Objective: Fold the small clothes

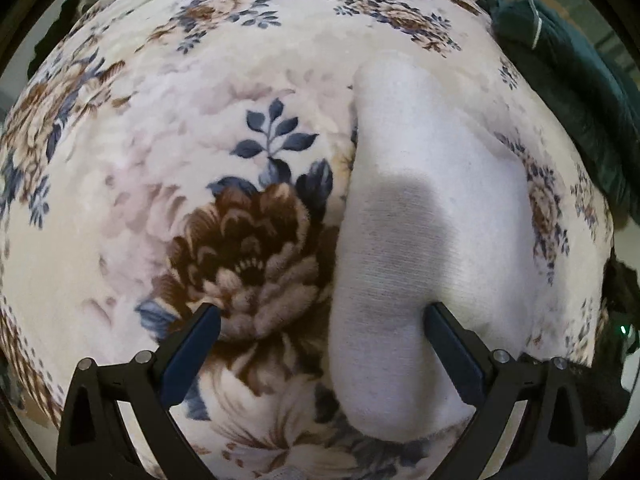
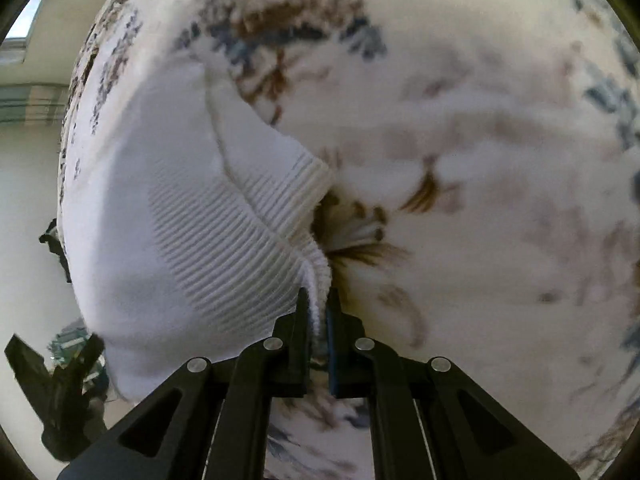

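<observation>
White sock (image 1: pixel 424 208) lies on the floral blanket (image 1: pixel 200 128), running from twelve down to six o'clock in the left view. The left hand-held gripper (image 1: pixel 322 314) hovers wide open, its right finger over the sock, pinching nothing. The right hand-held gripper (image 2: pixel 319 300) is clamped tight on the ribbed cuff (image 2: pixel 316 276), dead centre.

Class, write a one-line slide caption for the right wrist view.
Right gripper shut on white sock cuff above floral blanket.
</observation>
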Available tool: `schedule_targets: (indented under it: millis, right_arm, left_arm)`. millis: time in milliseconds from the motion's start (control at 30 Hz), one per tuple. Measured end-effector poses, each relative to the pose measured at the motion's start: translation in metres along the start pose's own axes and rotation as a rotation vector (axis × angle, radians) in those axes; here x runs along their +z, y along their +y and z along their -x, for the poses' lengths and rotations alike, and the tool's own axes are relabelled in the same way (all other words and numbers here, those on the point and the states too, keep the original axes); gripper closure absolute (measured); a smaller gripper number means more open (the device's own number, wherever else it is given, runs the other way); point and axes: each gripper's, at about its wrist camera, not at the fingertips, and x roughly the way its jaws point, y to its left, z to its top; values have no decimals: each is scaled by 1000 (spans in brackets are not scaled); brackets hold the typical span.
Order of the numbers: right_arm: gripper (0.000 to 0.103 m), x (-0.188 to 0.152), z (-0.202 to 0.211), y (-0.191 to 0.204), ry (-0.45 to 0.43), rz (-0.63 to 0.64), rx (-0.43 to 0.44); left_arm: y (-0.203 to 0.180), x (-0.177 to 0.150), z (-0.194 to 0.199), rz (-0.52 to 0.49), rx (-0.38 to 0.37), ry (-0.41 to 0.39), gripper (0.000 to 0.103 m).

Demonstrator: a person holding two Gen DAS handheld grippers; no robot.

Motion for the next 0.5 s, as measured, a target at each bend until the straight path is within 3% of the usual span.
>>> schedule_targets:
  millis: [167, 300, 367, 400, 467, 500]
  right_arm:
    - [97, 12, -44, -1, -6, -10, -36]
    - [96, 15, -42, 13, 3, 46, -87]
    - [94, 16, -31, 18, 35, 71, -67]
    - [87, 17, -26, 17, 47, 60, -39]
    - [82, 19, -13, 11, 86, 25, 25]
    - [71, 19, -6, 8, 93, 11, 55]
  left_arm:
    - [12, 0, -22, 3, -31, 29, 0]
    - [10, 4, -12, -16, -39, 16, 0]
    - [7, 4, -2, -32, -41, -3, 0]
    - [7, 5, 2, -37, -44, -5, 0]
    - [7, 4, 8, -42, -54, -8, 0]
    - [8, 4, 10, -47, -53, -10, 0]
